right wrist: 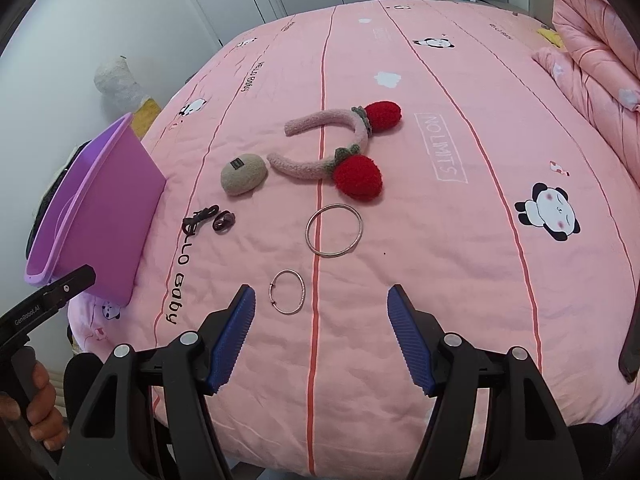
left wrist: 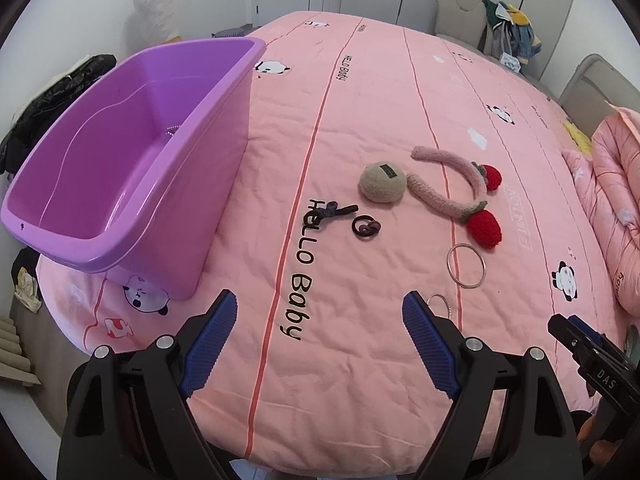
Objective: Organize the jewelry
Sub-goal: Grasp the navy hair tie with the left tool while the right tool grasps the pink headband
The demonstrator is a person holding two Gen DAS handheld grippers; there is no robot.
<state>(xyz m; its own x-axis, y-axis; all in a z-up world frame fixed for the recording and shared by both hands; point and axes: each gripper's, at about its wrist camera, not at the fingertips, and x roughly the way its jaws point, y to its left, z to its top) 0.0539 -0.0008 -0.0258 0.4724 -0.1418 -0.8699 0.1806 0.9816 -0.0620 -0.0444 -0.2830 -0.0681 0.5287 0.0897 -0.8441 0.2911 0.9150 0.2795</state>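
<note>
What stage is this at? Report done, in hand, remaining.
Done: at most a small beaded piece seems to lie inside the purple bin.
In hand: nothing; left gripper and right gripper are open.
Remaining: two bangles, strawberry headband, beige puff, dark hair ties lie on the bedspread.

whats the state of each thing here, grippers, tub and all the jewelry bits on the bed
left gripper: open, holding nothing
right gripper: open, holding nothing
purple tub: upright on the bed, a small silvery chain inside
large bangle: flat on the quilt
small bangle: flat, nearest the right gripper
strawberry headband: lying on its side
beige round clip: resting beside the headband
dark hair ties: loose, near the tub
</note>
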